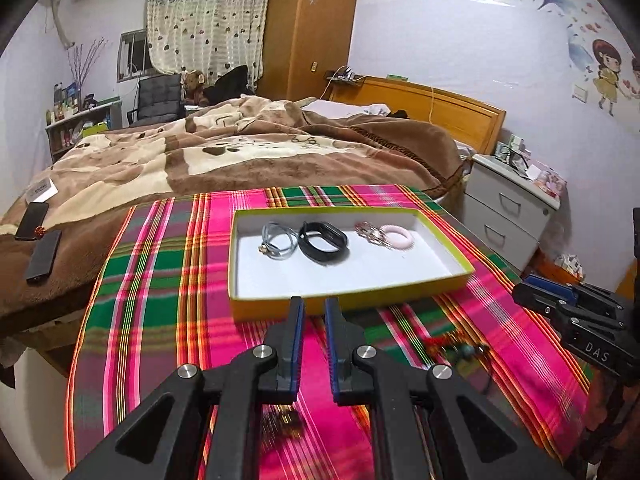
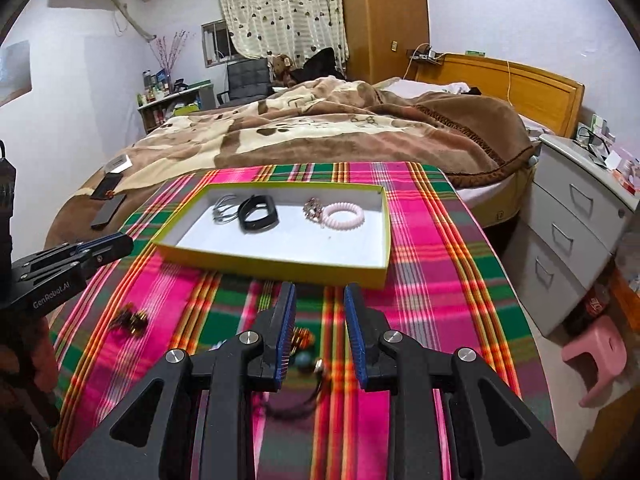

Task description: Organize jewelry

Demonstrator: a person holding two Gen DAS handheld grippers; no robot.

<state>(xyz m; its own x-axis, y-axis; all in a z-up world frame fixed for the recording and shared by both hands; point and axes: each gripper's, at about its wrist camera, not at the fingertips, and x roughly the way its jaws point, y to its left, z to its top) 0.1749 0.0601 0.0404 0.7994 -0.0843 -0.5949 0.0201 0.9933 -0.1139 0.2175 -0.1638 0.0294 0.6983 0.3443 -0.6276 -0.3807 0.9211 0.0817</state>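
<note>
A shallow box [image 1: 352,304] [image 2: 280,270] with a yellow-green rim and white floor sits on the plaid cloth. In it lie a silver bangle [image 1: 278,240] [image 2: 225,209], a black band [image 1: 323,237] [image 2: 259,213], a sparkly piece [image 1: 370,233] [image 2: 314,208] and a pink coil bracelet [image 1: 397,237] [image 2: 344,216]. My left gripper [image 1: 314,302] [image 2: 120,245] is open and empty, just short of the box's near wall. My right gripper [image 2: 320,289] [image 1: 532,288] is open and empty above a beaded bracelet [image 2: 306,350] [image 1: 456,348]. A small dark bead piece [image 2: 130,320] [image 1: 286,424] lies on the cloth.
The plaid cloth [image 1: 168,288] [image 2: 432,280] covers a table set against a bed with a brown blanket [image 1: 248,148]. Two phones [image 1: 42,256] lie on the bed at left. A grey drawer unit [image 2: 576,220] and a pink stool [image 2: 596,356] stand at right.
</note>
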